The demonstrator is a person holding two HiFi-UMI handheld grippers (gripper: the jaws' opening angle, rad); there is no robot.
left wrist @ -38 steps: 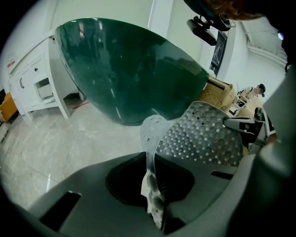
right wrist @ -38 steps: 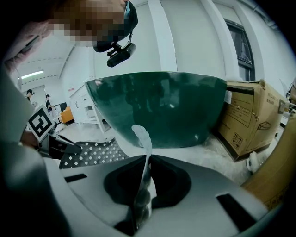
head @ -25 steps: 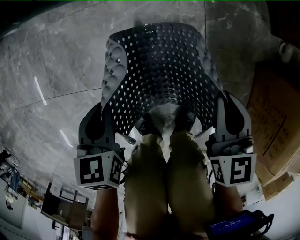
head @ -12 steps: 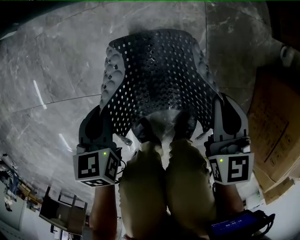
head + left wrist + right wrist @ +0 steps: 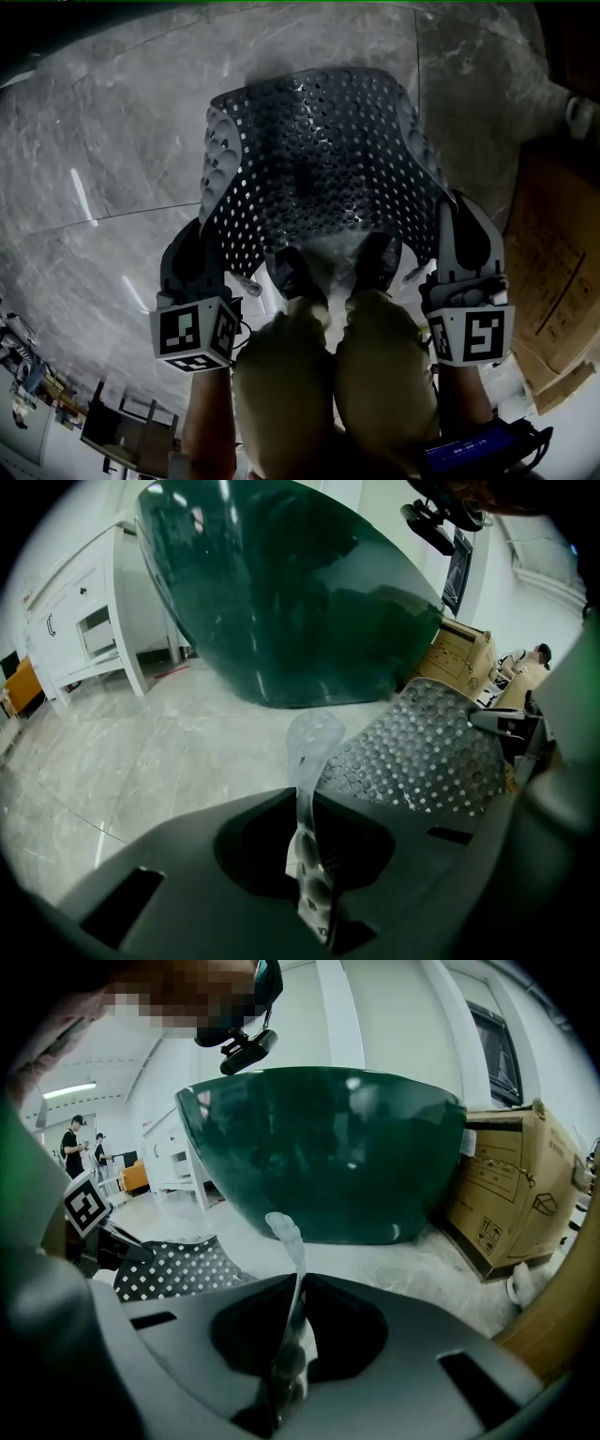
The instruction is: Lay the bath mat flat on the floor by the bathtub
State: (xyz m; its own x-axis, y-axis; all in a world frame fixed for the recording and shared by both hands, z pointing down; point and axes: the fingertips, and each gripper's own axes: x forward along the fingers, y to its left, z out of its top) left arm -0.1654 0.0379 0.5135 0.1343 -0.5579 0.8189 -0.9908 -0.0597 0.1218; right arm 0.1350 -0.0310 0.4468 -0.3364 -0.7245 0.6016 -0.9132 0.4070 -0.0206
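The left gripper [image 5: 208,232] and right gripper [image 5: 442,214] each have their jaws pinched tight on a near corner of the bath mat [image 5: 319,159]. The mat sags forward over the marble floor [image 5: 103,141]. The bathtub [image 5: 323,1147] stands ahead, with open floor towards the white cabinet [image 5: 84,611]. Cardboard boxes [image 5: 511,1185] crowd the right.

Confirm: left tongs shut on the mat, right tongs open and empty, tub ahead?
No. The right tongs are shut on the mat too, as the right gripper view shows. The left tongs do hold it, and the tub is ahead.
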